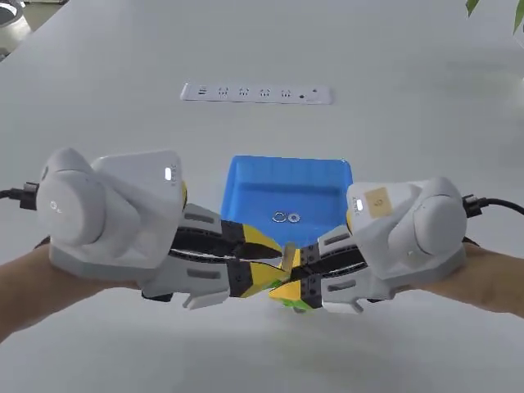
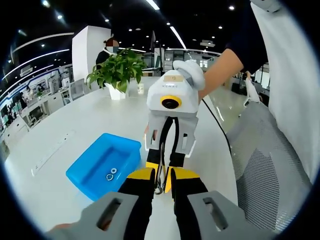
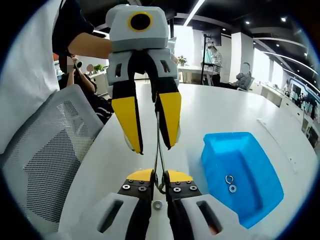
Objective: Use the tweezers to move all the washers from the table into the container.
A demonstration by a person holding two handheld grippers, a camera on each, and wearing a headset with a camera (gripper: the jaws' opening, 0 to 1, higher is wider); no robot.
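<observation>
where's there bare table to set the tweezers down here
Bare table lies between the blue container and the power strip, and at the container's left and right sides. Crowded: the near side of the container, where the left gripper and right gripper meet around the tweezers.

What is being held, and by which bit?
The tweezers. The right hand-held gripper pinches one end; the left hand-held gripper straddles the other end, and its grip is unclear.
</observation>
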